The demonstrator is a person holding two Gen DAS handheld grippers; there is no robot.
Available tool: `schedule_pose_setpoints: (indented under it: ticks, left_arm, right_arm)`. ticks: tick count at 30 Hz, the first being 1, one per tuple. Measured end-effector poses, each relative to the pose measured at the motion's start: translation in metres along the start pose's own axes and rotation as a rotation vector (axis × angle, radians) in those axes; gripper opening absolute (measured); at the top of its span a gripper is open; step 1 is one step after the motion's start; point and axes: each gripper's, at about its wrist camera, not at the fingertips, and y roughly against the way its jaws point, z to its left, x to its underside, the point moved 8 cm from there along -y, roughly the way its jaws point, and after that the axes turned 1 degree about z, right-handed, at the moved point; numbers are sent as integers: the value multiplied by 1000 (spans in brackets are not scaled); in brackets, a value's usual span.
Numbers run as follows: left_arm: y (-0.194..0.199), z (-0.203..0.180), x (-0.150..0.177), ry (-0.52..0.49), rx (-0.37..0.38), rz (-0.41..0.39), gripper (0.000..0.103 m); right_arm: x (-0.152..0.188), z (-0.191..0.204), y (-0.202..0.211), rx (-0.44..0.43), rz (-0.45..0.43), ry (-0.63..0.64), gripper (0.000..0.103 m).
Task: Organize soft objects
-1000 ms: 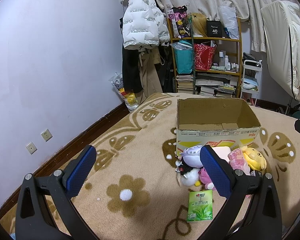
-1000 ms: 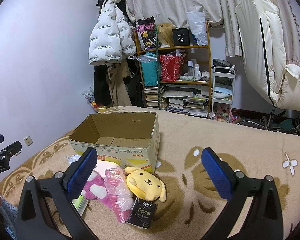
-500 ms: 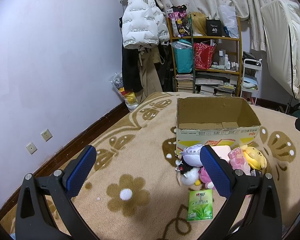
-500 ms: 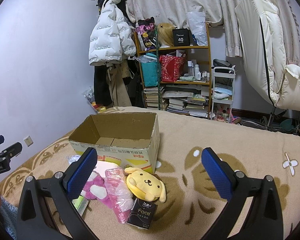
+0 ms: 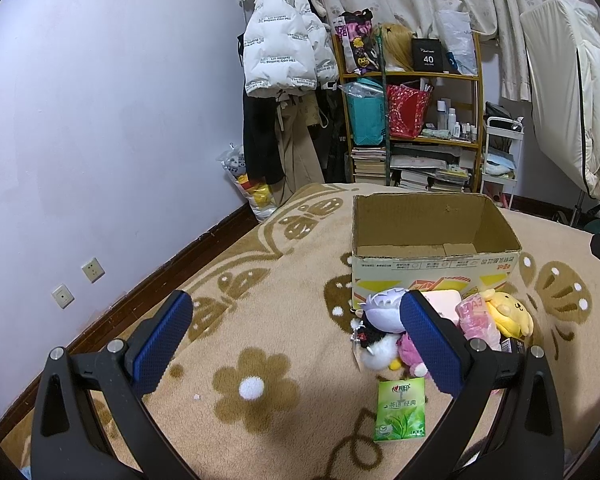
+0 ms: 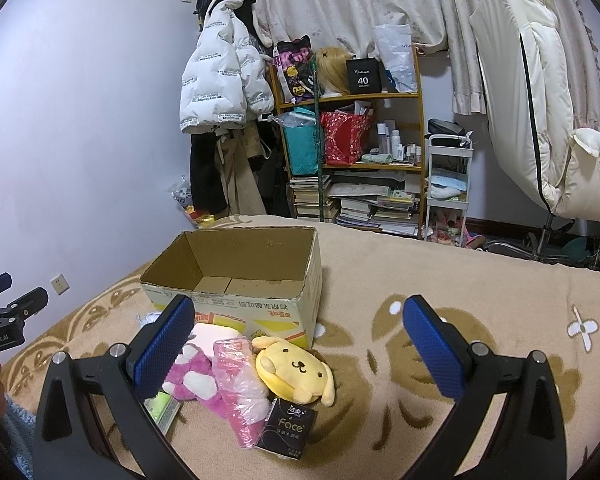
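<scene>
An open, empty cardboard box [image 5: 432,236] [image 6: 236,276] stands on the beige flowered blanket. In front of it lies a pile of soft things: a yellow dog plush [image 6: 296,372] [image 5: 508,312], a pink plush [image 6: 196,380], a pink plastic-wrapped pack [image 6: 240,392], a grey-white doll [image 5: 380,320], a black "Face" tissue pack [image 6: 286,428] and a green tissue pack [image 5: 400,410]. My left gripper [image 5: 296,344] is open and empty, to the left of the pile. My right gripper [image 6: 300,348] is open and empty, above the yellow plush.
The blanket [image 5: 260,280] ends at a dark baseboard and purple wall on the left. Behind it stand a loaded wooden shelf [image 6: 356,152], hanging coats [image 6: 224,84], a white cart [image 6: 448,184] and a cream chair [image 6: 540,100].
</scene>
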Motion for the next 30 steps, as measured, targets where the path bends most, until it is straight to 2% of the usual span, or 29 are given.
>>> schedule_pose_setpoints:
  ticks: [18, 26, 30]
  left_arm:
    - [2, -5, 2, -17, 6, -9, 102]
    - [-2, -8, 4, -17, 64, 46, 102]
    - [-1, -10, 4, -30, 60, 53, 102]
  right_arm:
    - [0, 3, -1, 3, -8, 1, 103]
    - [-3, 2, 2, 0, -7, 3, 103]
    - [4, 3, -2, -3, 1, 5, 103]
